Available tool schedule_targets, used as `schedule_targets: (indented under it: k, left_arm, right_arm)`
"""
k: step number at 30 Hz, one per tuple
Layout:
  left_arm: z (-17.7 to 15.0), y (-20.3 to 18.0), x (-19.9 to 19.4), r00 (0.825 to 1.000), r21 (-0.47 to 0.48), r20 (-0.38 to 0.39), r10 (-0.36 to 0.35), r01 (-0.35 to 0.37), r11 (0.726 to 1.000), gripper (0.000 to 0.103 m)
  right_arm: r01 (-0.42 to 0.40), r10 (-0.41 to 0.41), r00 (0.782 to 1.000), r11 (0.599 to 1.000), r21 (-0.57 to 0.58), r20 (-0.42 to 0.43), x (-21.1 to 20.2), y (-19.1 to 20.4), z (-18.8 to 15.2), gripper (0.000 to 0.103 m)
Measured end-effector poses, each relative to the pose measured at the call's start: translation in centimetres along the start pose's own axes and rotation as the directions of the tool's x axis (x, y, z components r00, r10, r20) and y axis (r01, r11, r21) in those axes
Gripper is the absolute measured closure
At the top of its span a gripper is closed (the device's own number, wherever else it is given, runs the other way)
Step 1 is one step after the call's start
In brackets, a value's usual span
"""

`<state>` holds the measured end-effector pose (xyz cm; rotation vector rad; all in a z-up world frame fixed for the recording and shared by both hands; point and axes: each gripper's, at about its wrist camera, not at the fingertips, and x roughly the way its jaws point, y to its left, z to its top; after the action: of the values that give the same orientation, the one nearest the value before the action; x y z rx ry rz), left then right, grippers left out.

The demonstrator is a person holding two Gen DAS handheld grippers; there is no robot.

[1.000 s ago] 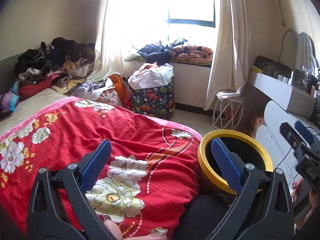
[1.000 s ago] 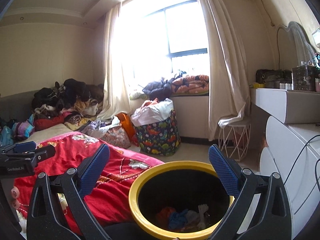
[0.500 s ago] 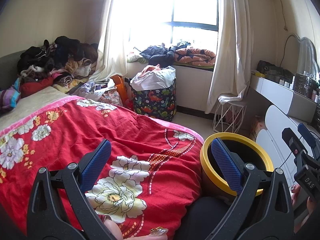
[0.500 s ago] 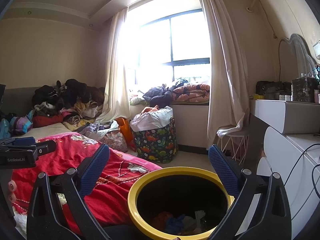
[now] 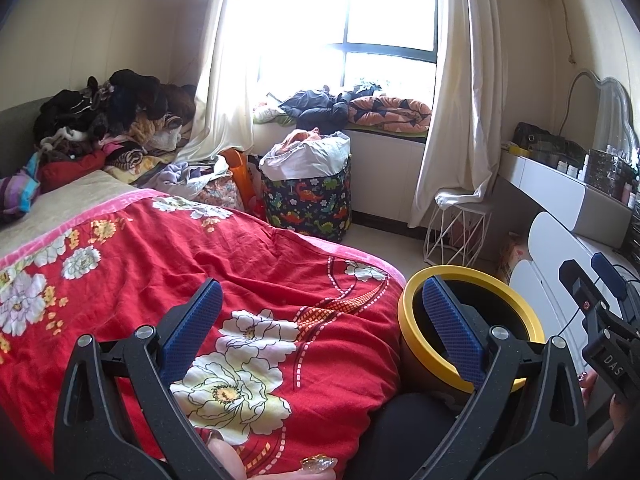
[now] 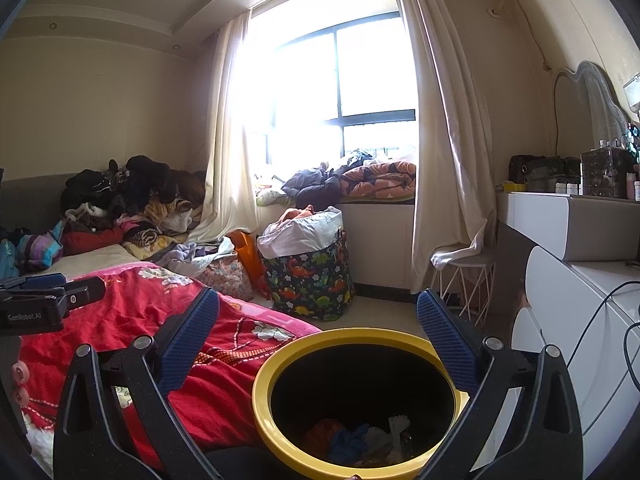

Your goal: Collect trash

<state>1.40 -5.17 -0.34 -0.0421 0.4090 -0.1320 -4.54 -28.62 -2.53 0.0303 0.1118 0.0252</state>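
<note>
The task's thing is a round bin with a glossy yellow rim and a black inside [image 6: 362,404], standing on the floor against the foot of the bed, between the red quilt printed with white and yellow flowers [image 5: 192,280] and the white rounded drawer unit [image 6: 568,320]. From the right wrist view its mouth lies straight below, and crumpled scraps sit at the bottom [image 6: 360,440]: something reddish, something blue, some grey and white bits, too dim to name further.

The right gripper [image 6: 318,322] hangs above the bin's rim with its blue ribbed pads wide apart and nothing between them. The left gripper [image 5: 322,320] is over the quilt's edge, its jaws also spread wide and empty; its right pad [image 5: 450,332] overlaps the bin's rim in the picture.

Readable writing: "GenRobot.AI" in white on the black body of the left gripper as seen from the right wrist, and "DAS" on the black body of the right gripper as seen from the left wrist.

Farther off stand a dark fabric hamper printed with coloured dinosaurs [image 5: 316,204], a white wire stool [image 5: 460,232] and a heap of clothes [image 5: 116,120] at the head of the bed
</note>
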Motion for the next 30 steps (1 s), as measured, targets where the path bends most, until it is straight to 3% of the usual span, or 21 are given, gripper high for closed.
schedule_targets:
  k: [30]
  left_arm:
    - [0.03,0.01,-0.03,1.000,-0.001,0.002,0.001,-0.001,1.000,0.011]
  right_arm:
    - [0.015,-0.015,1.000,1.000,0.007,0.000,-0.05,-0.01,-0.07,0.006]
